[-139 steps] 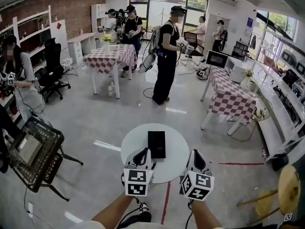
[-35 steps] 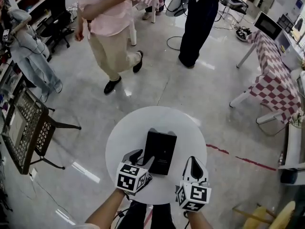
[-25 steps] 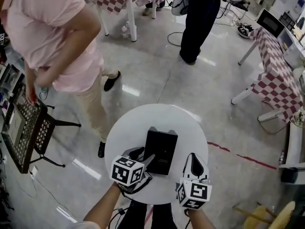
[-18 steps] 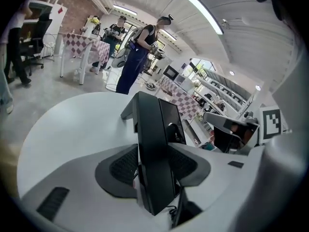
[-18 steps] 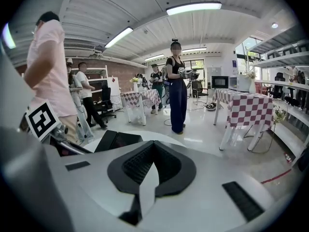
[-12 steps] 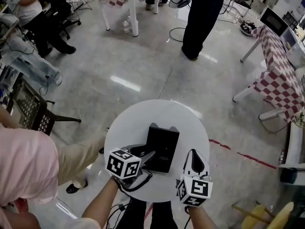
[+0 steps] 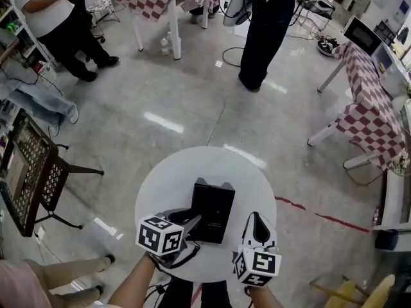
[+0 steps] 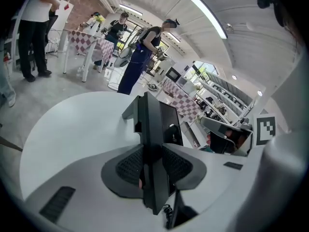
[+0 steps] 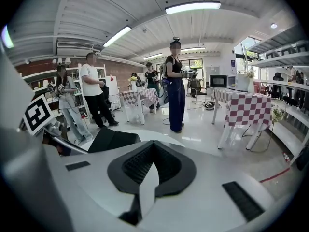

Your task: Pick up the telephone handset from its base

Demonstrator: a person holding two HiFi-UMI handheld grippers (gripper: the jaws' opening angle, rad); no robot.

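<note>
Now | left gripper [image 8: 153, 151] jaws just closing, seemingly gripping handset [image 8: 149, 115] | right gripper [image 9: 154, 146] jaws together

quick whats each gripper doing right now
Left gripper: fingers have just been closing, now shut on the black plastic telephone handset.
Right gripper: shut, holding nothing.

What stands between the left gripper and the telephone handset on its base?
Nothing visible does. The left gripper has just been closing its jaws, and the telephone handset already sits between their pads, on the base.
</note>
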